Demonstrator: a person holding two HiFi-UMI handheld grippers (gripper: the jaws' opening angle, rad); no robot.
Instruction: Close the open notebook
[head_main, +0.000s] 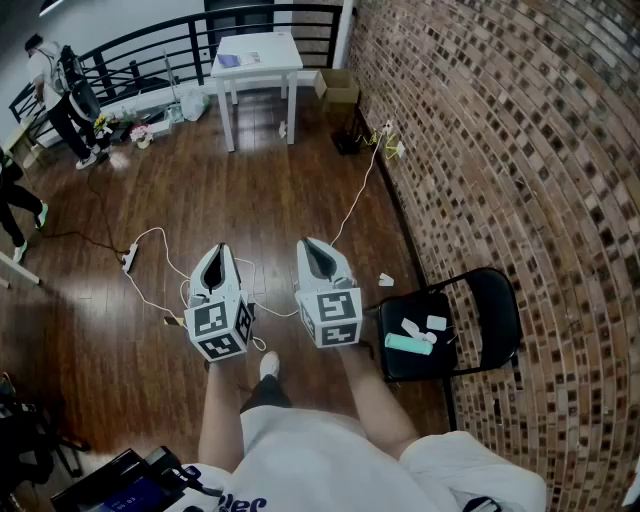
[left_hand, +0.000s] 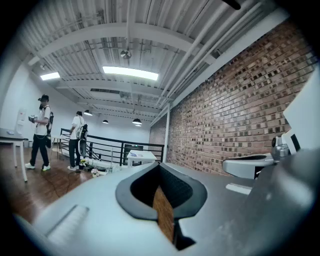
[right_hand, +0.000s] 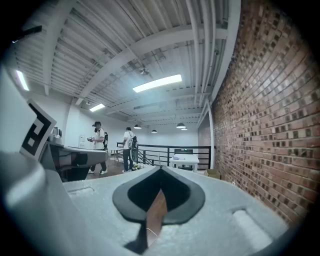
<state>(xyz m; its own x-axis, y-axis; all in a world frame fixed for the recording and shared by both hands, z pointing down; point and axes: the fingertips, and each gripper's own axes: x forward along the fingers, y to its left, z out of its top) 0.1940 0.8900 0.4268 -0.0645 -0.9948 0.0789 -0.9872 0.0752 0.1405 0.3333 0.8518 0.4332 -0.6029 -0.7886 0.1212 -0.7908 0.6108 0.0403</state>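
The left gripper (head_main: 217, 262) and right gripper (head_main: 315, 252) are held side by side above the dark wooden floor (head_main: 120, 330), apart from each other. To their right a black chair (head_main: 497, 310) stands by the brick wall (head_main: 520, 150), carrying a teal object (head_main: 409, 344). Well beyond, a white worktop (head_main: 268, 62) stands near a cardboard box (head_main: 337, 87). A white cable (head_main: 355, 205) trails across the floor.

Loft-type wkspace w/ brick wall (head_main: 500, 150), wood floor (head_main: 250, 190), blk railing (head_main: 160, 50), white table (head_main: 255, 50), strip lights (left_hand: 130, 73)
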